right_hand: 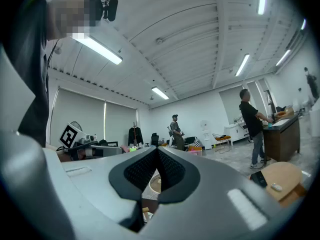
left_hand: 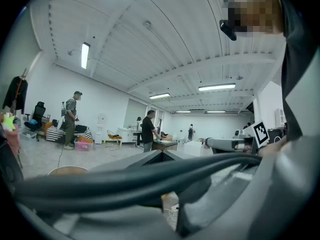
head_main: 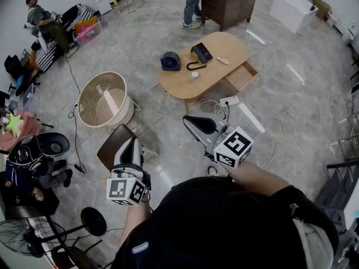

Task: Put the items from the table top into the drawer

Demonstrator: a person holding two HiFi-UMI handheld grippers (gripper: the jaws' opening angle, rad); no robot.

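Note:
A light wooden table (head_main: 224, 46) stands some way ahead on the floor, its drawer (head_main: 242, 77) pulled open at the right. On the top lie a purple round object (head_main: 170, 61), a black device (head_main: 201, 53), a small white piece (head_main: 223, 60) and a small white cup (head_main: 194, 75). Both grippers are held level, well short of the table. My left gripper (head_main: 130, 140) is shut and empty, and a thick black cable (left_hand: 150, 176) crosses its view. My right gripper (head_main: 188, 119) is shut too, its dark pads (right_hand: 172, 170) meeting with nothing between them. The table (right_hand: 282, 176) shows at that view's lower right.
A round beige tub (head_main: 106, 100) and a brown board (head_main: 115, 144) sit on the floor left of my path. A power strip (head_main: 229, 101) and loose cables lie before the table. A person (head_main: 190, 4) stands by a dark cabinet (head_main: 227, 1) beyond it.

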